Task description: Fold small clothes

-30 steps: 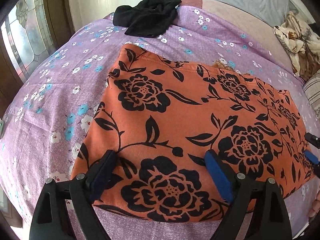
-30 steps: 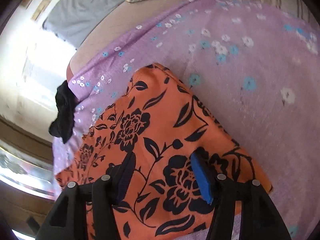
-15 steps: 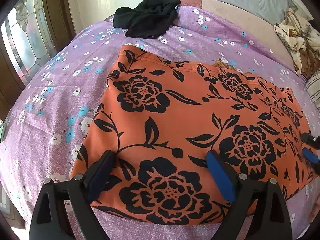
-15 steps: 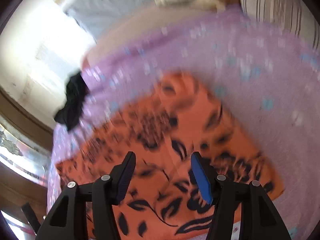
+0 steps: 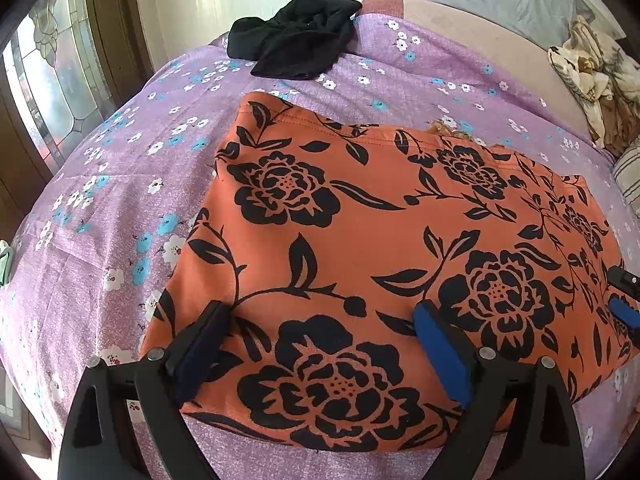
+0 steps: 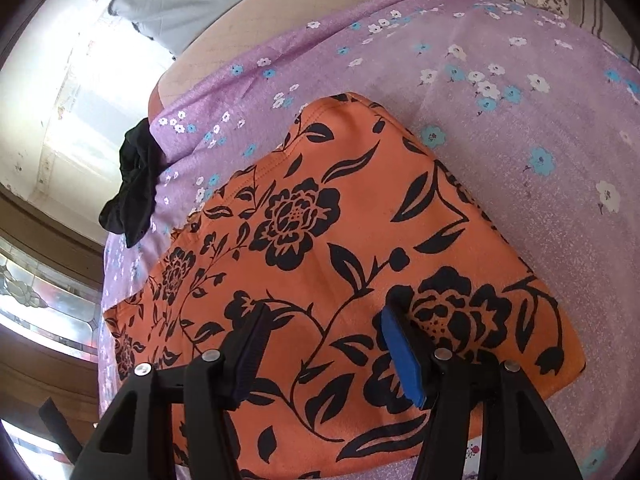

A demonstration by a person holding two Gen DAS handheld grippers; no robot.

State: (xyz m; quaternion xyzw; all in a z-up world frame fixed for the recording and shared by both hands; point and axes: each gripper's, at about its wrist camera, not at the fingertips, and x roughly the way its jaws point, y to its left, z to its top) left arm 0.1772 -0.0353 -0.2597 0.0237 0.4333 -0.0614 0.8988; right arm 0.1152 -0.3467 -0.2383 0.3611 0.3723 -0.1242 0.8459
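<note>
Orange floral garment (image 5: 380, 248) lies flat mid-bed on the purple floral sheet (image 5: 120, 184), black garment (image 5: 296, 40) at the far edge. Left gripper (image 5: 320, 344) unchanged, jaws wide and empty; right gripper (image 6: 320, 344) has shifted and rolled slightly over the near right corner, jaws wide, empty. Judgement: lining up for a fold.

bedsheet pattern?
Purple bedsheet with small white and blue flowers. Clearest in the left wrist view.

Left gripper (image 5: 320, 336), right gripper (image 6: 324, 340): both angled down, jaws apart, empty.
</note>
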